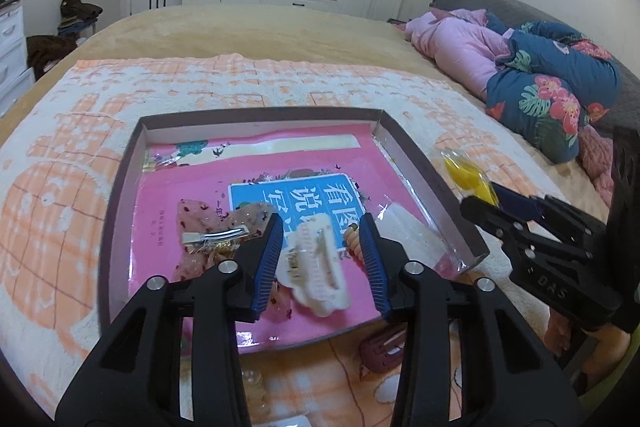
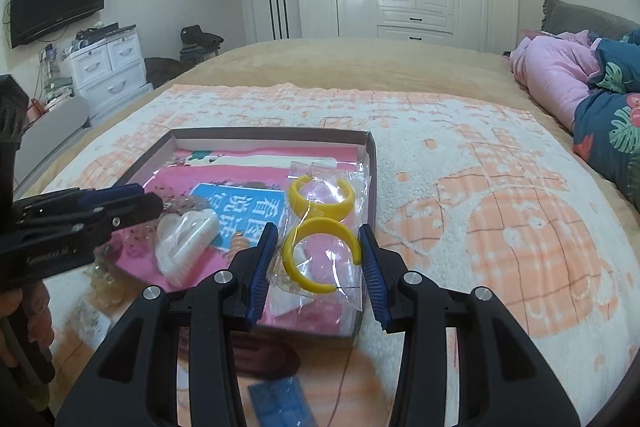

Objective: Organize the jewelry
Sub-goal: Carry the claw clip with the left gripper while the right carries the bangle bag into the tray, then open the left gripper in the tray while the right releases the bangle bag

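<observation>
The left tongs (image 1: 320,251) stand around a white hair claw (image 1: 316,267) at lower centre, inside the shallow box (image 1: 120,195); whether the pads press it is hard to tell. The right tongs (image 2: 320,259) clamp a clear bag of yellow rings (image 2: 320,227) over the box's right edge. The bag's lower end is hidden behind the fingers.

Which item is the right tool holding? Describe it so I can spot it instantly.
On the orange-and-white checked blanket sits a shallow cardboard box lid lined with a pink booklet. At its right edge, between the right tool pads, is a clear plastic bag of two yellow open bangles, the only yellow there.
</observation>
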`<state>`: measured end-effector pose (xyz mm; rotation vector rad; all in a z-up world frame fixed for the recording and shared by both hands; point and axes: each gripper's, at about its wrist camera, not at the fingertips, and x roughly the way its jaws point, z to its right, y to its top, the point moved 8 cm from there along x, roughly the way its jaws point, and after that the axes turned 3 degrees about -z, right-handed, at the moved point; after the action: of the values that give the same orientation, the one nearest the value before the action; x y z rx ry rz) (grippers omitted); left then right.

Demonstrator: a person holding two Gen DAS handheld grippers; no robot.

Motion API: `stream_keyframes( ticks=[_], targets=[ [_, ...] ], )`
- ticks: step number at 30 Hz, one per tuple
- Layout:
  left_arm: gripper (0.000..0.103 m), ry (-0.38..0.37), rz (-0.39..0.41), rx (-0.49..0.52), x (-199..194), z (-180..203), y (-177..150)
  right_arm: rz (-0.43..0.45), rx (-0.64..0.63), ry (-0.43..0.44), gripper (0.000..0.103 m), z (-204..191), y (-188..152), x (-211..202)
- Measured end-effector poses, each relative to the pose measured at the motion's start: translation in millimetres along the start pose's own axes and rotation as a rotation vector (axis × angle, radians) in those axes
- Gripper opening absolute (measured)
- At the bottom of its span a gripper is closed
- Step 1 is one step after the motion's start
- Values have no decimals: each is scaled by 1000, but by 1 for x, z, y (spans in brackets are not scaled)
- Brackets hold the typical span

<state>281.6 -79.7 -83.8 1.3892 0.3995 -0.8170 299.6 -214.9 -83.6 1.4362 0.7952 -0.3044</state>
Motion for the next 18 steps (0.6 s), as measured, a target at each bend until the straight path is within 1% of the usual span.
stream_keyframes(
  ticks=[10,14,18],
  targets=[
    [29,14,-53,-16,22,-5,-12,-100,24,17,40,3,-13,36],
    [29,17,-57,-29,24,-9,-14,-92,-11,11,42,-5,-15,37],
    [29,22,-56,-35,23,-11,-16,-83,-2,12,44,-6,-17,35]
  ],
)
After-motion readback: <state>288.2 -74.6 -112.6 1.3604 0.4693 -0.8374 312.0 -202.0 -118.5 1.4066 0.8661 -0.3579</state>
